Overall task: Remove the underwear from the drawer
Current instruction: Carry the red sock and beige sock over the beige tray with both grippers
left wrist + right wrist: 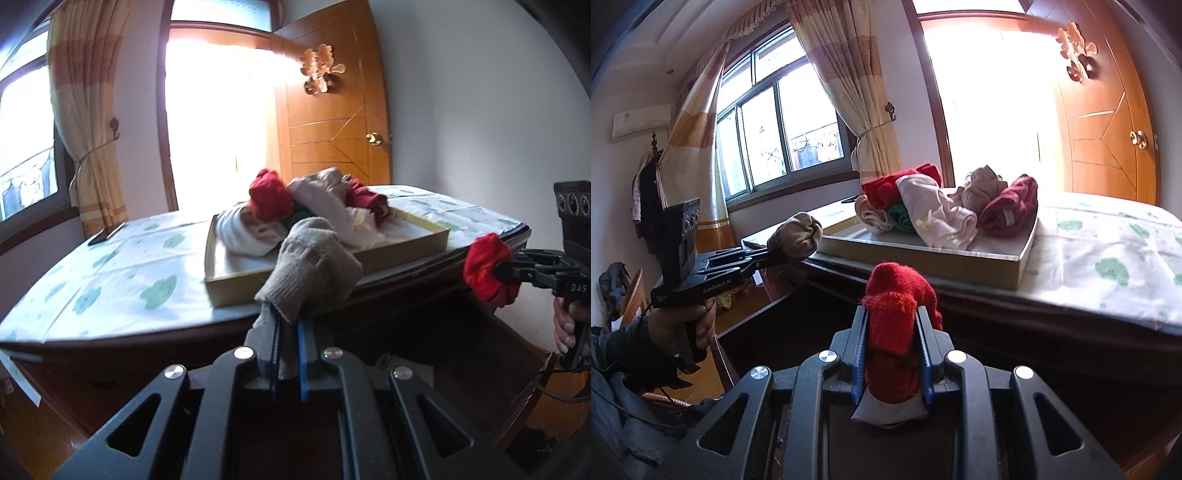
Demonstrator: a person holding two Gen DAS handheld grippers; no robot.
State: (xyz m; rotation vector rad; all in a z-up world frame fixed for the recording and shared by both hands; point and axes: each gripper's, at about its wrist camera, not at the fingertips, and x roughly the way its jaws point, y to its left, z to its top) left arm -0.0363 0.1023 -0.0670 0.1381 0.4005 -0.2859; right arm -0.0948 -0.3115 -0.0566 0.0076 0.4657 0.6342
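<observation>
Red piece: a red rolled underwear [892, 321] is pinched between the two fingers of the right tongs [892, 334], which press on it from both sides.
Grey-brown piece: a grey-brown underwear [308, 260] is held by the left tongs [286, 325], whose fingers are pressed nearly together on a thin fold of it.
Step in hand: it seems both pieces are already lifted out of the open drawer [424, 332], which is dark below the tongs, and they are on the way to the tray.
Tray: a shallow tray [923, 258] stands on the counter [122, 266], on the cloth with green pattern, and carries a pile of clothes [942, 206] in red, white and green.
Next move: probably each piece must go over the tray edge, then the fingers spread to drop it.
Position: each piece stays in its tongs, in front of the tray and not touching it.
</observation>
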